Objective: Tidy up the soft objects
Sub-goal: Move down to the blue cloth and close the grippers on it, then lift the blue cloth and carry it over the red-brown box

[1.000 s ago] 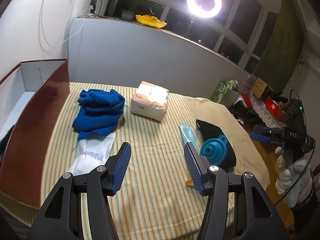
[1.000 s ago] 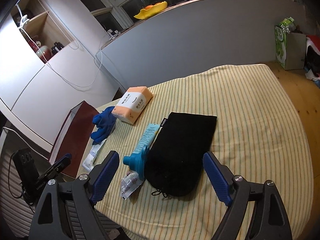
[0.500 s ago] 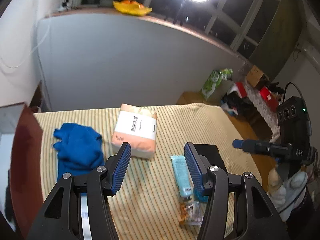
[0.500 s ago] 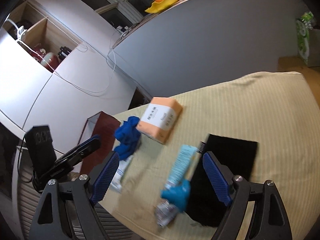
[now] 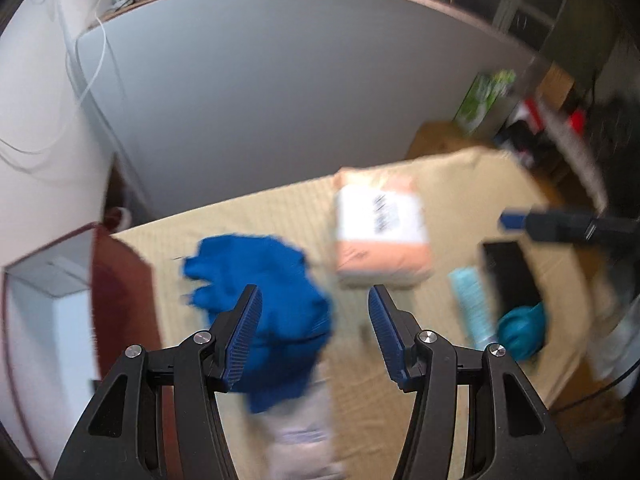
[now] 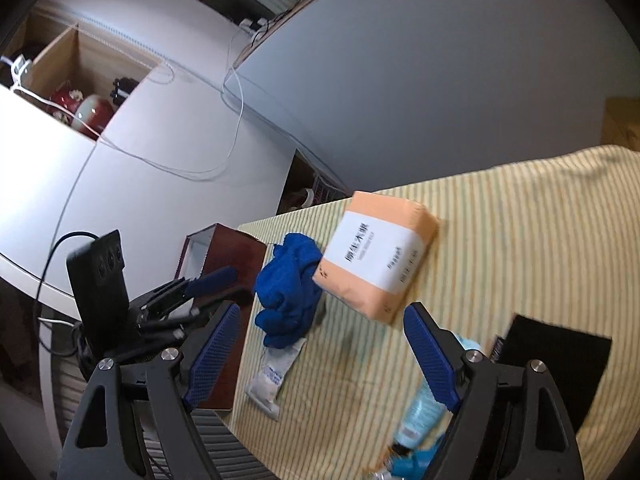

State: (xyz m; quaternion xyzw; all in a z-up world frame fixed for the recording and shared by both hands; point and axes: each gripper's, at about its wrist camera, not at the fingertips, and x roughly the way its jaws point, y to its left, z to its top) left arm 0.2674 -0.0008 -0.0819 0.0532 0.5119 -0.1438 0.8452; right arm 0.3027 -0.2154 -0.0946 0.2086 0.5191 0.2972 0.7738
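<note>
A crumpled blue cloth (image 5: 272, 312) lies on the striped table, also in the right wrist view (image 6: 290, 296). An orange and white tissue pack (image 5: 380, 232) sits beside it, and shows in the right wrist view (image 6: 380, 264). A white packet (image 6: 276, 372) lies partly under the cloth. My left gripper (image 5: 314, 340) is open and empty, above the cloth's near edge. My right gripper (image 6: 324, 356) is open and empty, hovering near the cloth and the pack. The left wrist view is blurred.
A dark red box (image 6: 224, 252) with a white inside stands at the table's left end. A black pouch (image 6: 560, 364), a light blue tube (image 6: 424, 412) and a teal funnel (image 5: 520, 332) lie to the right. A grey wall panel stands behind the table.
Both grippers have swung left toward the blue cloth and tissue pack, which now look closer. Both stay open and empty.
</note>
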